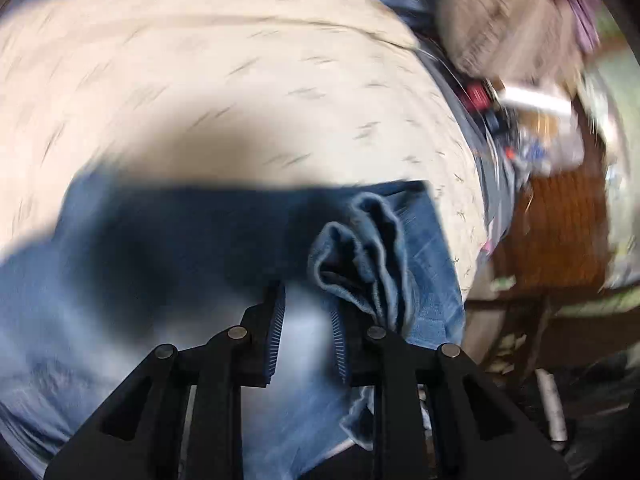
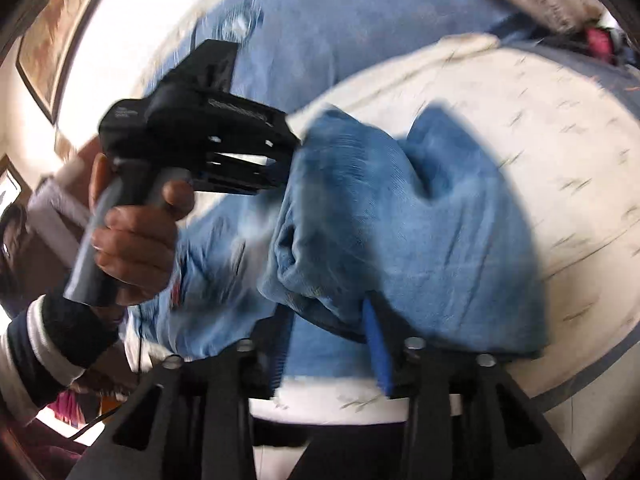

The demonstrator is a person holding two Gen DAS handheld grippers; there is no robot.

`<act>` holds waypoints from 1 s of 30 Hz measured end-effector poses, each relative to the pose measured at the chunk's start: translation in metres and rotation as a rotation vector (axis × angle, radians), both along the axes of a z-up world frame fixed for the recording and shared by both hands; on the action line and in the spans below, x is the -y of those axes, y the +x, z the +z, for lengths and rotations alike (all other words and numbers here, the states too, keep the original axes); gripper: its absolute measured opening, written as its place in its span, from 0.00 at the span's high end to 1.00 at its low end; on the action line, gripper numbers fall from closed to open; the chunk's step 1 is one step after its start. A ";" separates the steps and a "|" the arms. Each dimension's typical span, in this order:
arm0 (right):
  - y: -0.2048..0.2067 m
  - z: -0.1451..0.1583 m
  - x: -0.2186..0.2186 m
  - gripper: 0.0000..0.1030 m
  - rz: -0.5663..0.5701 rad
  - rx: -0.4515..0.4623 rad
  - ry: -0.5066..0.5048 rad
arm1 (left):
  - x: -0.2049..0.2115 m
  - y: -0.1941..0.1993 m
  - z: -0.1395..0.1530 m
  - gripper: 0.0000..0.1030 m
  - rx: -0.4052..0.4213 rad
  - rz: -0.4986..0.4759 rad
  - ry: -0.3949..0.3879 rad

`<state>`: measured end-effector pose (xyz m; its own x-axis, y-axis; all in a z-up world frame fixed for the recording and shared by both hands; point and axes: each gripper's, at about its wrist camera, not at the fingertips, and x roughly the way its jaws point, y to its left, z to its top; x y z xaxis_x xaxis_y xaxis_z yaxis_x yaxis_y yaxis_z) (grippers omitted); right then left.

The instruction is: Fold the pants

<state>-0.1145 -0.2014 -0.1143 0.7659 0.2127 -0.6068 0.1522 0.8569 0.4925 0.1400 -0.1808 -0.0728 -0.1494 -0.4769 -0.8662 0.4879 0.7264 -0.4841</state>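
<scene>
Home bedroom: bed with cream patterned bedspread (image 1: 240, 60), pillow (image 1: 508, 20) far right, framed picture (image 2: 52, 36) on left wall.

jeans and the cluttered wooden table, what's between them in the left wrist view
In the left wrist view, only the cream patterned bedspread and its blue-grey edge lie between the jeans and the wooden table.

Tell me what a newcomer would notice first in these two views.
The blue jeans dominate both views, bunched and lifted over a cream patterned bedspread. In the right wrist view, the left claw, held by a hand, bites the denim's upper edge. The right claw appears to pinch a thick fold at bottom centre.
</scene>
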 end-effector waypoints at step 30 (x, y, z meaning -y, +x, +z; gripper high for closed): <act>-0.036 -0.030 0.079 0.93 -0.181 0.082 0.550 | -0.050 -0.074 0.020 0.81 -0.038 0.157 -0.187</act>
